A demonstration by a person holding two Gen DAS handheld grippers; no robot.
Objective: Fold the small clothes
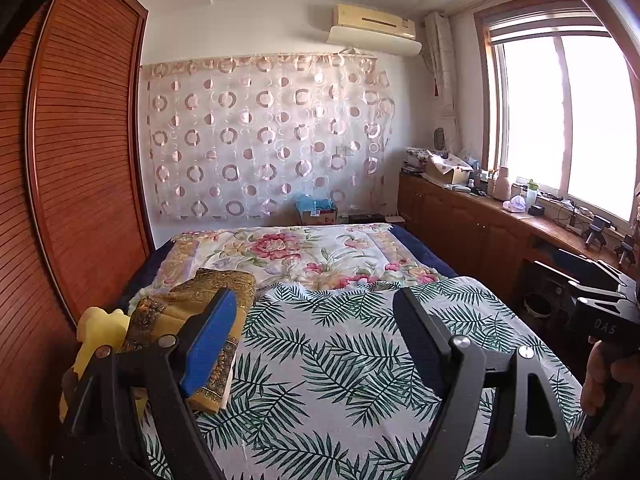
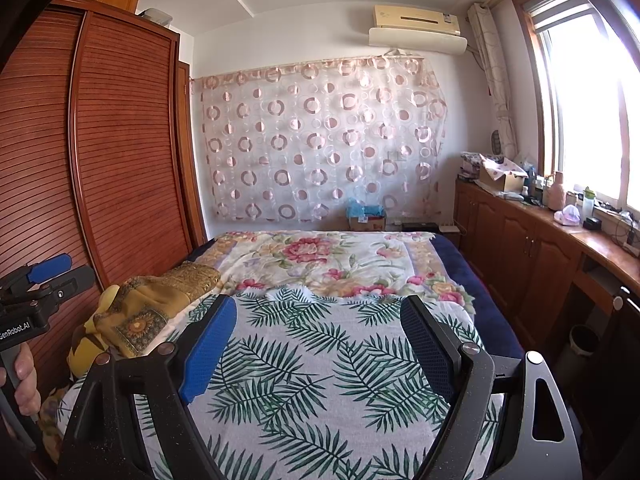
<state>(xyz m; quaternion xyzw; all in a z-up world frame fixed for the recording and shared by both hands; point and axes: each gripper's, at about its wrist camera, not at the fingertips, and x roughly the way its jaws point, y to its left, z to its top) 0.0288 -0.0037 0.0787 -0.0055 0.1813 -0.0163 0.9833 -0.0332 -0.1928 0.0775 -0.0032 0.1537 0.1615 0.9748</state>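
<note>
Lay at the bed's left edge, beside the wardrobe point(image 2: 120, 160): gold patterned clothes point(image 1: 188, 312), heaped on the palm-leaf sheet point(image 1: 340, 360). Hovered above the sheet, wide open and empty: left tongs point(image 1: 316, 344). Likewise wide open, gripping nothing: right tongs point(image 2: 320, 344). Stood rightmost under the window: cluttered counter point(image 2: 592, 236).
</note>
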